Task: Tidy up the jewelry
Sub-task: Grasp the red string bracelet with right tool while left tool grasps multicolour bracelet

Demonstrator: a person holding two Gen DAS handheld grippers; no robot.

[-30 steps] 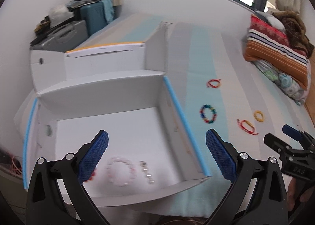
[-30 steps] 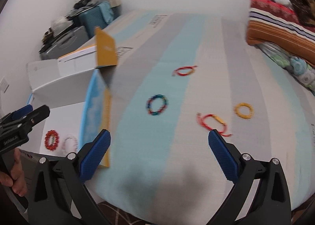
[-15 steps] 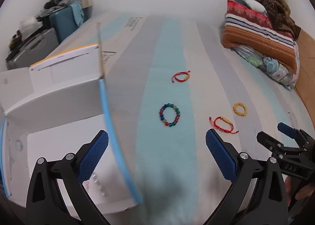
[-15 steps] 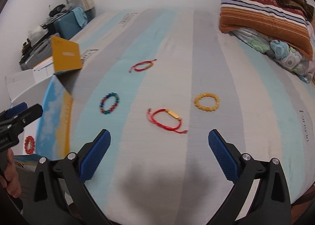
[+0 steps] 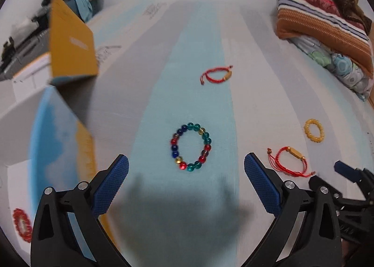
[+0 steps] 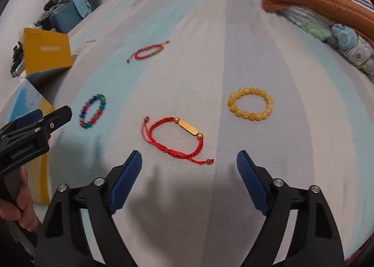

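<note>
My left gripper (image 5: 186, 181) is open and empty, just short of a multicoloured bead bracelet (image 5: 191, 147) on the striped bed; that bracelet also shows in the right wrist view (image 6: 92, 111). My right gripper (image 6: 188, 179) is open and empty, just short of a red cord bracelet with a gold bar (image 6: 178, 136), which also shows in the left wrist view (image 5: 289, 161). A yellow bead bracelet (image 6: 250, 106) lies right of it. A second red cord bracelet (image 6: 148, 53) lies farther back. A red bead bracelet (image 5: 22, 224) lies inside the white box (image 5: 21, 108) at left.
The open box with a blue and yellow flap (image 5: 63, 140) stands at the bed's left edge. Striped and floral pillows (image 5: 325, 28) lie at the far right. Suitcases and clutter (image 6: 63, 14) stand beyond the bed at the back left.
Both grippers have swung right from the box and moved closer to the bed. The left now faces the multicoloured bracelet, the right the near red cord bracelet. Both stay open.
</note>
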